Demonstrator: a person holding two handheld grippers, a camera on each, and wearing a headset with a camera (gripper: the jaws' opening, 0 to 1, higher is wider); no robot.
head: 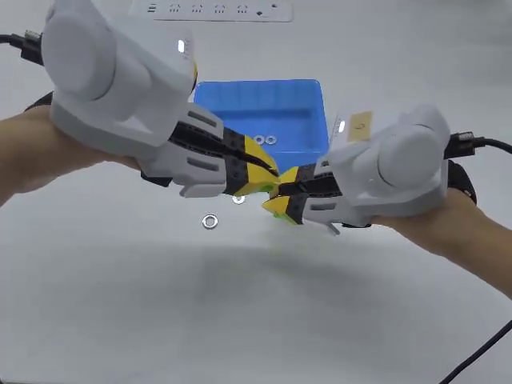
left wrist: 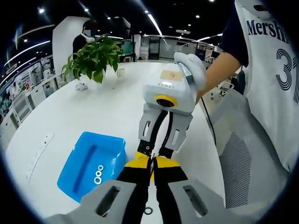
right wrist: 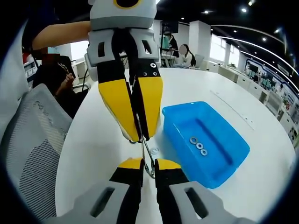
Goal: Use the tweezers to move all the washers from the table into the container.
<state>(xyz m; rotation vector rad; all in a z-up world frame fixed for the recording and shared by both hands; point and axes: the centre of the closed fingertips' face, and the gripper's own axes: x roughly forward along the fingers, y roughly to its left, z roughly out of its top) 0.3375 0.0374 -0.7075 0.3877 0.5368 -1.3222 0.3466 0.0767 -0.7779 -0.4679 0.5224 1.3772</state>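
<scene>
A near washer (head: 210,222) is lying flat on the white table (head: 240,312), left of centre and apart from everything else. Just beyond it the two grippers are meeting tip to tip over the table.

The left gripper (head: 268,172) is coming in from the left. Its yellow jaws are standing narrow and are pinching the upper part of the tweezers (right wrist: 145,151). The right gripper (right wrist: 148,167) is coming in from the right, facing the left one. Its jaws are also standing narrow, with the lower end of the tweezers lying in the slim gap between them. I cannot tell whether they are actually pressing on it. The tweezers are running straight from one pair of jaws to the other, above the table.

A second washer (head: 238,199) is lying on the table under the joined tips. In the head view the left gripper is partly hiding it.

Farther back, just behind the grippers, the blue container (head: 240,100) is sitting on the table. Three washers (right wrist: 199,145) are lying in a short row on its floor, close to one another.

At the far edge a white power strip (head: 216,10) is lying flat on the table.
</scene>
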